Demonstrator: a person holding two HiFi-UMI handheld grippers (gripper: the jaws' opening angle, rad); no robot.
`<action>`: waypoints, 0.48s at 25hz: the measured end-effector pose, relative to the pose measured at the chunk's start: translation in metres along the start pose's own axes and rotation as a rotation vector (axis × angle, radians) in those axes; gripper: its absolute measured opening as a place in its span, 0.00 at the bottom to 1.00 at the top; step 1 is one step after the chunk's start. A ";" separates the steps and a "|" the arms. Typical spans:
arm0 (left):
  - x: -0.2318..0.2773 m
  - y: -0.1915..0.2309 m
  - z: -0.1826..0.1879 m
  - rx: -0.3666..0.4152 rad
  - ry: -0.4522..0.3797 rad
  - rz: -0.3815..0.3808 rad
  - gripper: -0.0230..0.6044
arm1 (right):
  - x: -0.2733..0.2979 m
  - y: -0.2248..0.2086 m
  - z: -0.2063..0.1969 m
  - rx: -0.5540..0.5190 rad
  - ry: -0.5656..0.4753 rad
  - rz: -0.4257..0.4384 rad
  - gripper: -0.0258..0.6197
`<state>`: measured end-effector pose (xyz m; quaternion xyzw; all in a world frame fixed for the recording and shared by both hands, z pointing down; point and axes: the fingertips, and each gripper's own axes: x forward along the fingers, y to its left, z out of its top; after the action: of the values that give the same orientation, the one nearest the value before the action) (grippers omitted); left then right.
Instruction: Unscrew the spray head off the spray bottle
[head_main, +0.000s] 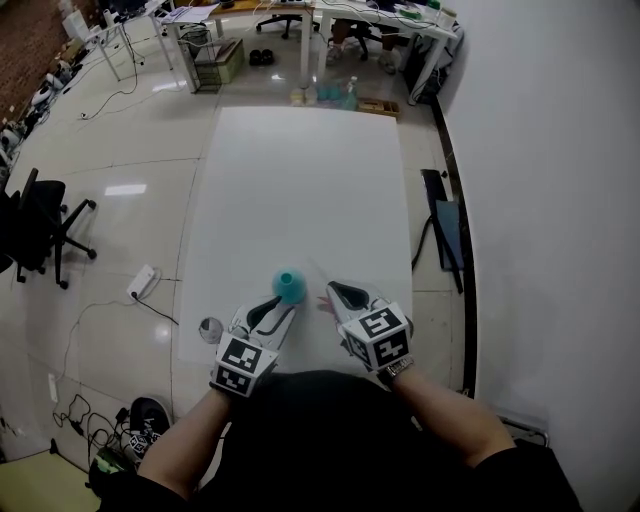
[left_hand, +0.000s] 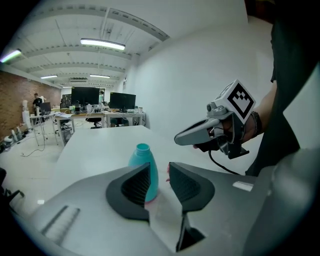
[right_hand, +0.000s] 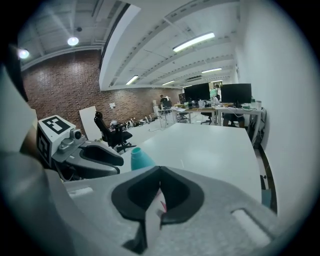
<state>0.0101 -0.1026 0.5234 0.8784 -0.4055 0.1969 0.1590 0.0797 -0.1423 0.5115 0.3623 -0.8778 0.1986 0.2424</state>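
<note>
L gripper (left_hand: 159, 173), jaws slightly apart, sits at open-necked teal spray bottle (left_hand: 143, 162) nr table's (head_main: 300, 180) near edge, prob. to steady it; R gripper's (right_hand: 160, 181) jaws together.

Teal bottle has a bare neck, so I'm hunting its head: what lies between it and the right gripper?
A small pink thing on the table, close by the right gripper's shut jaws; the head view shows it.

The left gripper (head_main: 280, 308) and right gripper (head_main: 340, 295) share one build: a light grey moulded plastic body ending in two black ribbed jaw pads (left_hand: 136, 185). A white cube with black square markers (head_main: 378, 336) sits at the rear of each body. A thin black cable (left_hand: 218, 162) runs beneath the right gripper. The person wears a black short-sleeved top (head_main: 320, 440) and a dark wristband (head_main: 400, 368).
</note>
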 end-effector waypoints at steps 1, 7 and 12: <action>-0.001 -0.004 0.003 -0.002 -0.007 -0.008 0.22 | -0.002 0.003 0.002 -0.001 -0.004 0.004 0.03; -0.003 -0.021 0.017 -0.012 -0.017 -0.065 0.06 | -0.008 0.017 0.011 -0.027 -0.021 0.018 0.03; 0.001 -0.026 0.028 -0.015 -0.028 -0.081 0.06 | -0.011 0.022 0.014 -0.050 -0.024 0.013 0.03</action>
<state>0.0368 -0.0997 0.4965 0.8955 -0.3732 0.1751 0.1677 0.0664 -0.1291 0.4895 0.3528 -0.8877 0.1738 0.2395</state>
